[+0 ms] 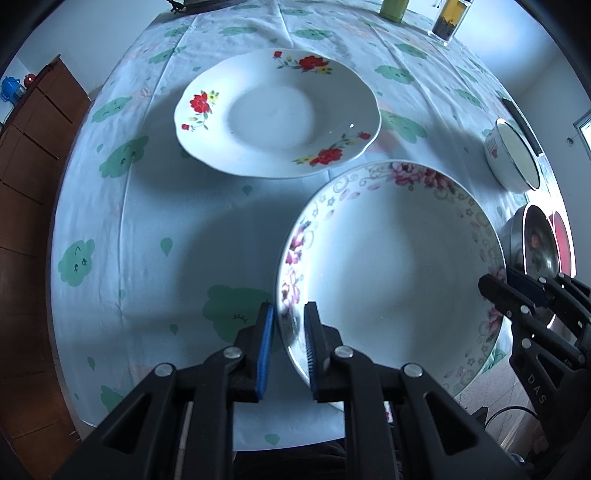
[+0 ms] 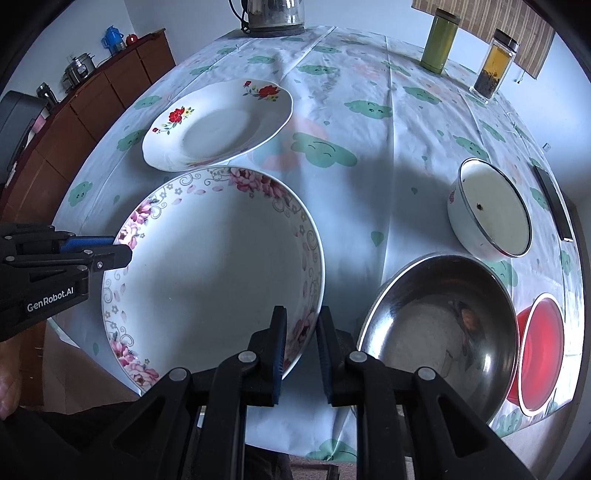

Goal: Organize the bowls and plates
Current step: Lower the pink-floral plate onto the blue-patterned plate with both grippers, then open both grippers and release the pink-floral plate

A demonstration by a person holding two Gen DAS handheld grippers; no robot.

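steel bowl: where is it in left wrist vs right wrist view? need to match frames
Left wrist: steel bowl sits at the far right edge, mostly cut off, just beyond the right gripper.
Right wrist: steel bowl fills the lower right, right of the right gripper, with the red bowl beyond it.
Shared landmark: the pink-flowered plate, its rim between both grippers' fingers.

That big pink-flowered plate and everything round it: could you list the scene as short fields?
held item: pink-flowered plate
left gripper: straddles its left rim
right gripper: straddles its right rim
behind it: red-flowered plate
right side: steel bowl, white enamel bowl, red bowl
far edge: green canister, tea jar, kettle
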